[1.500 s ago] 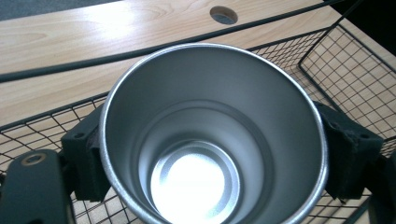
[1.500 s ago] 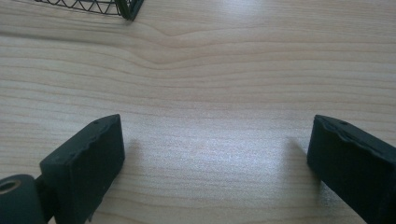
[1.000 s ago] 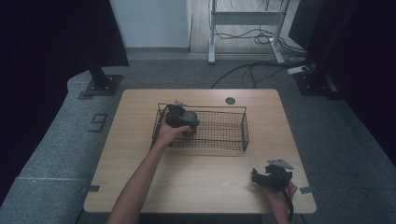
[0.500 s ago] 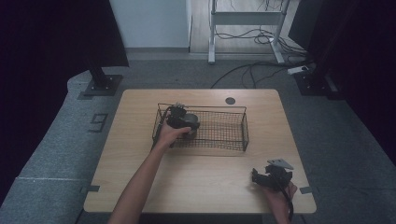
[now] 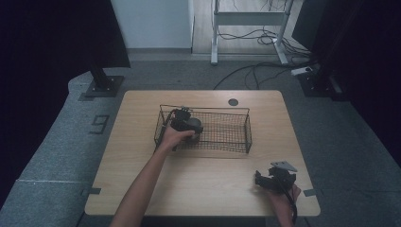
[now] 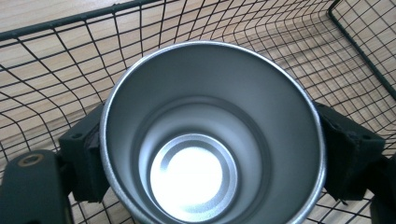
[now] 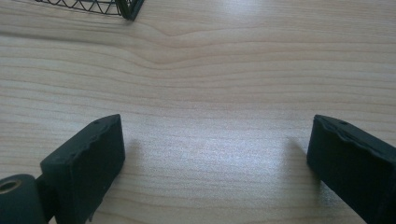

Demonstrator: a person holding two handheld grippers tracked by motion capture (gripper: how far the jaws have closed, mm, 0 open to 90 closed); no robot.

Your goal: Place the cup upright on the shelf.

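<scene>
A shiny metal cup [image 6: 210,140] stands mouth-up between the jaws of my left gripper [image 6: 212,154], inside the black wire basket [image 6: 56,23]. Both black pads [image 6: 88,154] rest against the cup's sides. The jaws have just been opening a little, with the cup still between them. From above, the left gripper [image 5: 185,124] sits in the left end of the basket [image 5: 208,109], with the hand behind it. My right gripper [image 5: 261,179] lies low at the table's front right. Its jaws [image 7: 215,158] are open over bare wood, with nothing between them.
The basket stands in the middle of the wooden table [image 5: 208,184], with its right half free. A corner of it [image 7: 128,9] shows at the top left of the right gripper view. A dark round grommet [image 5: 233,101] marks the table's far edge.
</scene>
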